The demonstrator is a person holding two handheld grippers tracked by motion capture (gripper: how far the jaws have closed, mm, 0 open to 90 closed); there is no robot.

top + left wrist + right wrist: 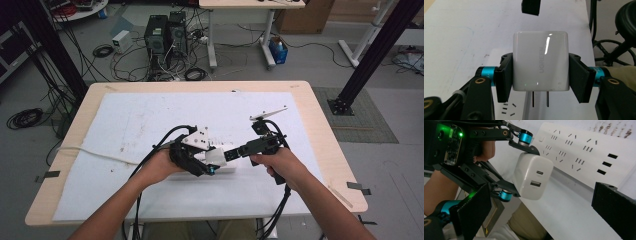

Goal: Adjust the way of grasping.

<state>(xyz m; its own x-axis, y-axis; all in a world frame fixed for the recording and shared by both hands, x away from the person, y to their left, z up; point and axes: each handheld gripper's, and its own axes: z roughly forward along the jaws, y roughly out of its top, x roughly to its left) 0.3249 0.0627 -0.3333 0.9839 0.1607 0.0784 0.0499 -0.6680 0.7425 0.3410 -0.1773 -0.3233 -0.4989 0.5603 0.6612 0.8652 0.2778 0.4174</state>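
Left gripper (pixel 541 75) is clamping the white charger (pixel 540 61), prongs hanging above the power strip (pixel 584 157); right gripper (pixel 544 215) is gaping empty; misaligned prongs risk jamming or twisting the charger loose.

Even indoor light — sharp, slight glare

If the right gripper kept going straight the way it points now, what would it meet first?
Probably the white charger held in the left gripper: it sits dead ahead between the open fingers of the right gripper. The power strip lies beyond; depth is unclear.
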